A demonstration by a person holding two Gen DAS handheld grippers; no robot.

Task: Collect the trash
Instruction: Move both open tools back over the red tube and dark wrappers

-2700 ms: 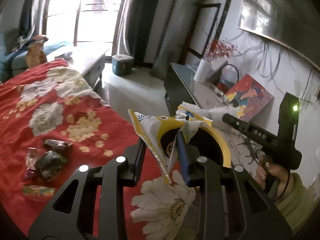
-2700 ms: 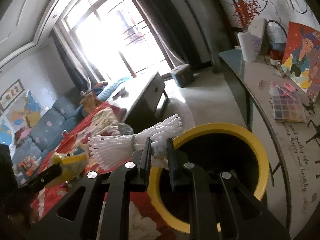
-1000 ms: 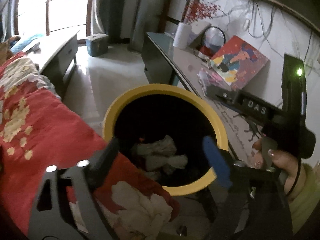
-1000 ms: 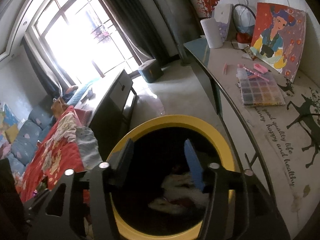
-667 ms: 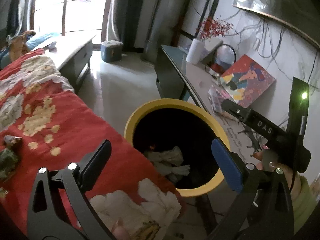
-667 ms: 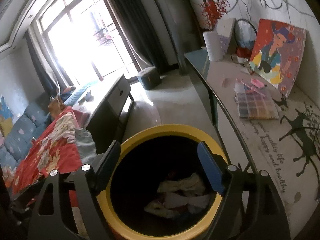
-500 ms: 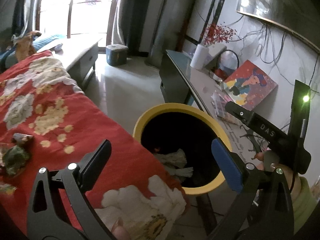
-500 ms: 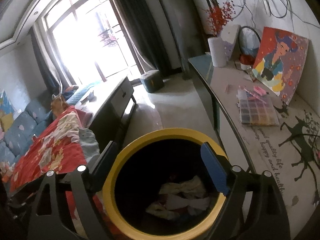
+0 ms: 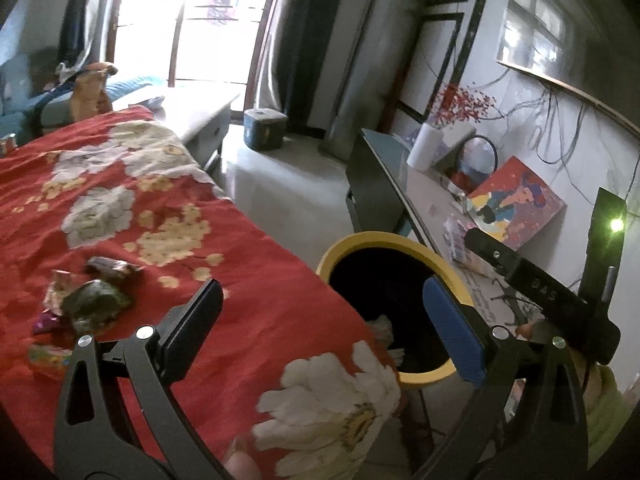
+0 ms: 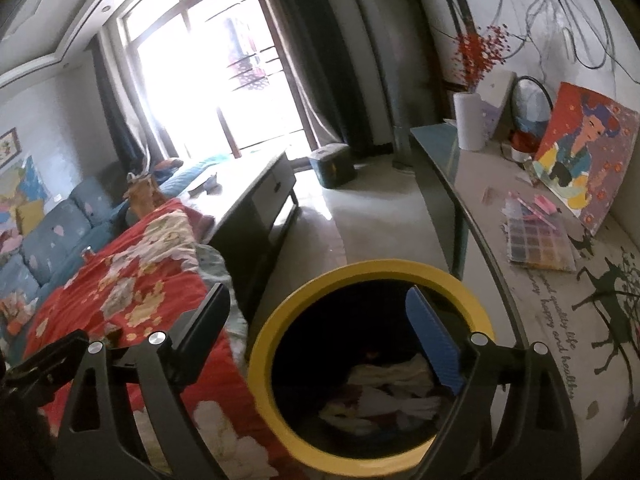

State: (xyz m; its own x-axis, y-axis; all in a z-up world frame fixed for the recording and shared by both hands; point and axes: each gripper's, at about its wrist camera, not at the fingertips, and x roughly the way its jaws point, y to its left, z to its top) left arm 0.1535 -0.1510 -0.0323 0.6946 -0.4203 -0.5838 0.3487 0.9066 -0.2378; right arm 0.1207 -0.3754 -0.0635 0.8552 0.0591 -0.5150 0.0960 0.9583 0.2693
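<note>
Crumpled trash [image 10: 384,392] lies in the yellow bin [image 10: 372,272] — wrappers [image 9: 94,300] remain far left; left gripper [image 9: 320,320] spread empty, right gripper [image 10: 320,336] opening, empty.

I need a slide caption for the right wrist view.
Right gripper opening, empty, above the yellow bin.

A: What colour is the bin [image 10: 262,354]?
B: Yellow rim, black inside, with white trash [image 10: 384,394].
A: And the blanket [image 9: 248,280]?
B: Red, with white and yellow flowers.
</note>
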